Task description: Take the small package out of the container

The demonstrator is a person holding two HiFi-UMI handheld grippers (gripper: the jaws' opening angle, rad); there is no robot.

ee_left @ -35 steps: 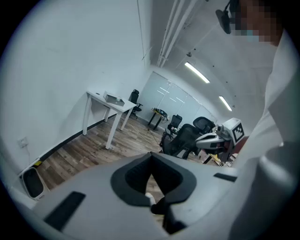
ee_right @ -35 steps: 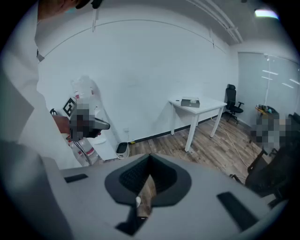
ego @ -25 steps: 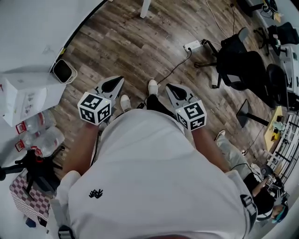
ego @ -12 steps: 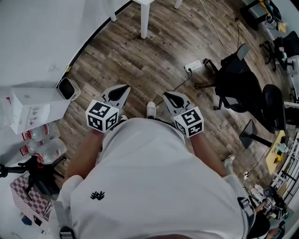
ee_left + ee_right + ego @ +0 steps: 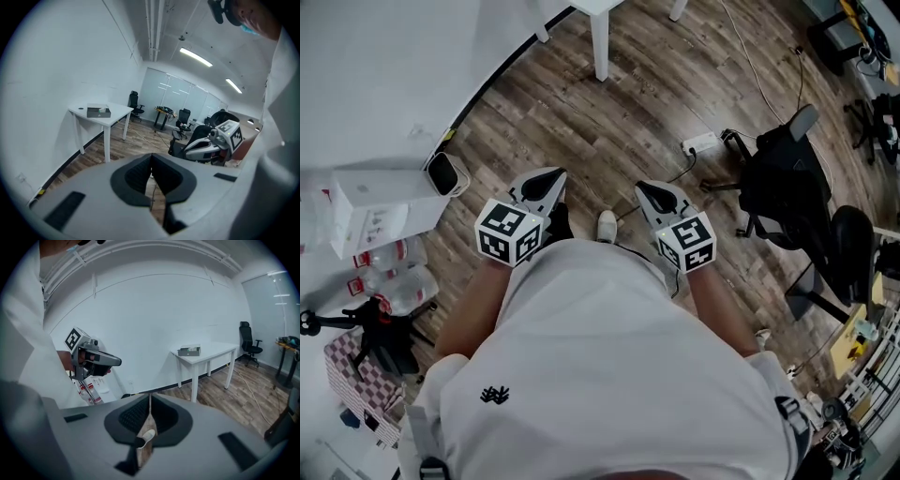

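White box [image 5: 375, 211] and water bottles [image 5: 394, 281] sitting far left by the wall. Left tongs [image 5: 544, 181] and right tongs [image 5: 654, 193] hanging fully closed, gripping nothing, over wood floor [image 5: 609, 122]. Container [image 5: 98, 111] sitting on white surface [image 5: 121, 110] across the room, well apart; package inside not discernible. Office chairs [image 5: 787, 178] standing right.

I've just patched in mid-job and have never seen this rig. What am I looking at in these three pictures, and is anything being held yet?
No robot arm here: a standing person holds a gripper in each hand. The head view looks down from their head at the left gripper and right gripper, each with a marker cube. The other two pictures look along each gripper's jaws. Both pairs are shut on nothing. Ahead stands a white table carrying a dark box; its contents don't show.
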